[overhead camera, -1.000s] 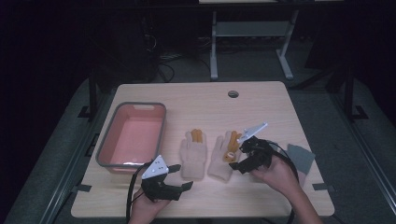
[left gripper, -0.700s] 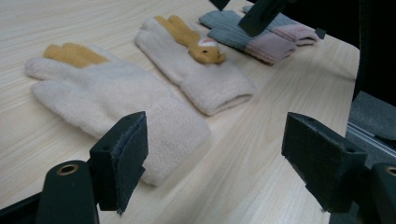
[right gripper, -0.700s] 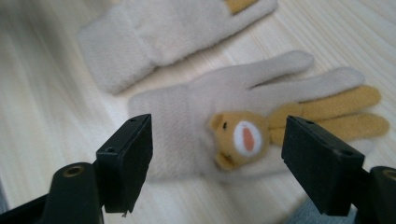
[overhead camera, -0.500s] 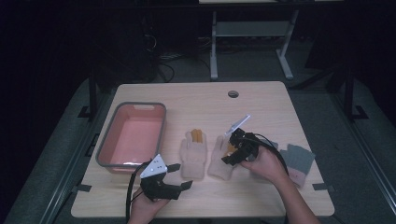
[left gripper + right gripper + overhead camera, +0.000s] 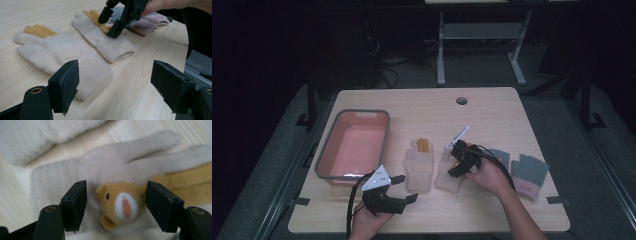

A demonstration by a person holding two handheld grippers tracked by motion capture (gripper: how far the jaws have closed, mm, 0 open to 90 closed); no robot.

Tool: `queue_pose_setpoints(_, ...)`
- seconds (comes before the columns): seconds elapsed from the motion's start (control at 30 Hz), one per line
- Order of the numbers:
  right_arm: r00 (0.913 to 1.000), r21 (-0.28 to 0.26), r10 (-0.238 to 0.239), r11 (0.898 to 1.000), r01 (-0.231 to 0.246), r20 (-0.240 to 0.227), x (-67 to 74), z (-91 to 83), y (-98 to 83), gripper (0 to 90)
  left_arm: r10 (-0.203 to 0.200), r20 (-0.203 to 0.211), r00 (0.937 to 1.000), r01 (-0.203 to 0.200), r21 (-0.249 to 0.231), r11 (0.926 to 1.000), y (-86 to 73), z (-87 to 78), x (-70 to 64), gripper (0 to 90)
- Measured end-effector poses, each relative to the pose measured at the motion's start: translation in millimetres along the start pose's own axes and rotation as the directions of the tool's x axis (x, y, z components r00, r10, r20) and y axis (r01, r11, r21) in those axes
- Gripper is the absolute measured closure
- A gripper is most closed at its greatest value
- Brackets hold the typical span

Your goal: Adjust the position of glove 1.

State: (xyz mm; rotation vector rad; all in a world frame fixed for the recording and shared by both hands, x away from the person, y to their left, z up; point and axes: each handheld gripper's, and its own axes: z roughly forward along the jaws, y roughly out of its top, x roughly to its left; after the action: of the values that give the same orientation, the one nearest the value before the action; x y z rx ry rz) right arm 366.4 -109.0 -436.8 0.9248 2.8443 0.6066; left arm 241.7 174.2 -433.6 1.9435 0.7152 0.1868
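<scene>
Two cream knitted gloves lie flat, side by side, near the middle of the wooden surface (image 5: 492, 115). The right gripper (image 5: 455, 159) is lowered over the right-hand glove (image 5: 448, 176), its fingers (image 5: 75, 205) standing to either side of a small tan animal-face patch (image 5: 120, 205) sewn on the glove's back. The fingers have just been closing in; the patch lies between them, but gaps show on both sides, so nothing is clamped yet. In the left gripper view the same gripper (image 5: 117, 17) tilts down onto that glove (image 5: 105, 40).

The left gripper (image 5: 404, 190) rests low at the near edge, its fingers (image 5: 65, 85) spread wide and empty, facing the cuff of the left-hand glove (image 5: 419, 167), whose two middle fingertips are mustard yellow.

A pink bin with a grey rim (image 5: 326, 160) sits to the left, well apart from the gloves. A pair of grey gloves with pink cuffs (image 5: 529, 172) lies to the right.

Handling, as a judgement: the glove looks light, soft and limp, so it will sag and fold when lifted. The fleecy pile should give good friction. A pinch that gathers the padded patch, or the ribbed cuff, offers the firmest purchase; a shallow pinch may catch only the upper layer.
</scene>
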Motion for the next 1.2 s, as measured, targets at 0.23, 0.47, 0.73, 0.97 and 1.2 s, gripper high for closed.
queue_pose_setpoints(0.23, 0.9978, 0.042, -0.030, 0.999, 0.027, 0.059, 3.3, 3.0, -2.1, 43.4, -0.015, 0.001, 0.9999, 0.015, 0.001, 0.9999, -1.0, 0.7, 1.2, 22.5)
queue_pose_setpoints(0.47, 0.9979, 0.042, -0.016, 0.999, 0.013, 0.063, 2.4, 3.3, -4.1, 51.1, -0.012, 0.001, 0.9999, 0.012, 0.003, 0.9999, -1.0, 1.4, 0.9, 22.6)
queue_pose_setpoints(0.73, 0.9986, 0.039, 0.001, 0.999, -0.004, 0.053, 1.8, 2.5, -4.3, 53.3, -0.017, 0.001, 0.9999, 0.017, 0.003, 0.9998, -1.6, 1.9, 1.4, 22.6)
queue_pose_setpoints(0.97, 0.9981, 0.026, 0.022, 0.999, -0.024, 0.058, 2.2, 0.5, -5.2, 57.3, -0.013, 0.001, 0.9999, 0.013, -0.001, 0.9999, -1.8, 1.7, 1.3, 22.7)
queue_pose_setpoints(1.2, 0.9979, 0.004, 0.043, 0.999, -0.043, 0.049, 1.8, -4.0, -7.7, 60.1, -0.009, -0.005, 0.9999, 0.009, -0.002, 1.0000, -1.5, -0.6, 2.0, 22.7)
